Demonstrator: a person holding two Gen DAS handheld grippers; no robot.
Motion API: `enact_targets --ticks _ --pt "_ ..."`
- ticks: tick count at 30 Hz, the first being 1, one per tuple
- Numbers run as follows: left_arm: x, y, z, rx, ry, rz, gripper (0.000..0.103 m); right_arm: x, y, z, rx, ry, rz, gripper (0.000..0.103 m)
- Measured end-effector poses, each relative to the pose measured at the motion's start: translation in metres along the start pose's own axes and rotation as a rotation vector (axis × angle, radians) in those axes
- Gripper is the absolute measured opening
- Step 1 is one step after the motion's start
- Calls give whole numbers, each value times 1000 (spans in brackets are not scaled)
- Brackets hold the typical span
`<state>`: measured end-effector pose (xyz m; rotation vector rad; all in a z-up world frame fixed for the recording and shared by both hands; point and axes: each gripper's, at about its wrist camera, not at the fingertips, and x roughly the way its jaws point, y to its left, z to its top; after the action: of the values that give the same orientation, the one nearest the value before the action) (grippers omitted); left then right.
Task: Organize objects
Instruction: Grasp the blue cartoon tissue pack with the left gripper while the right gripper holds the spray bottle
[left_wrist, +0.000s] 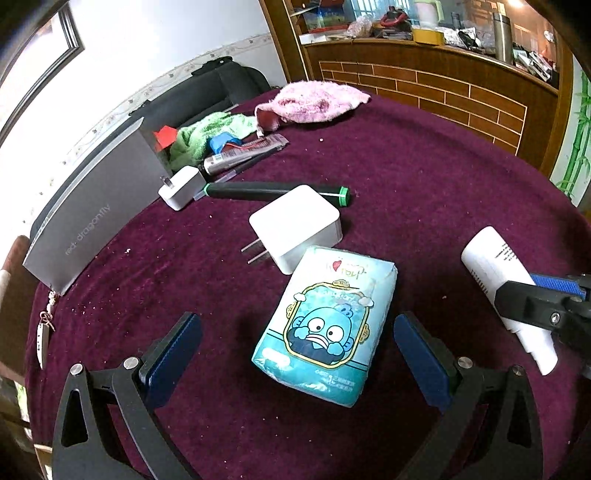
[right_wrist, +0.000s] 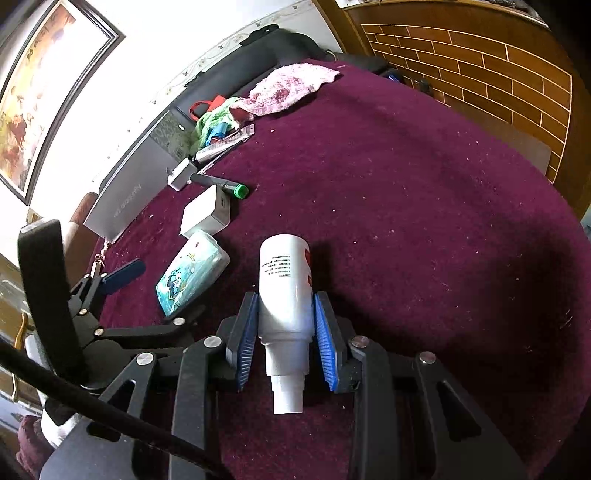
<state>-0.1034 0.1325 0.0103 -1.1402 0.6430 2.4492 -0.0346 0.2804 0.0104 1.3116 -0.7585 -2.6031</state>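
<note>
The tissue pack (left_wrist: 325, 328) lies on the worktop (left_wrist: 443, 177) between the left gripper's (left_wrist: 295, 354) wide-apart jaws, long axis running near-to-far, while the right gripper (right_wrist: 286, 325) clamps the white bottle (right_wrist: 282, 284).

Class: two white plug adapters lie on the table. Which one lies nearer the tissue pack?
The larger white adapter, its prongs bare, touching the tissue pack; the smaller adapter lies by the grey box.
</note>
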Motion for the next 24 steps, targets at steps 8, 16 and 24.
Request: enact_targets --ticks 8,16,24 --pt "-12 -6 -3 -42 26 -57 39 2 0 1 -2 -8 -1 28" --pt "-57 -18 -27 -12 -20 29 17 3 3 1 -23 -25 -7 31" --pt "-81 6 -38 -118 -48 -78 25 2 6 -1 -38 -33 6 39"
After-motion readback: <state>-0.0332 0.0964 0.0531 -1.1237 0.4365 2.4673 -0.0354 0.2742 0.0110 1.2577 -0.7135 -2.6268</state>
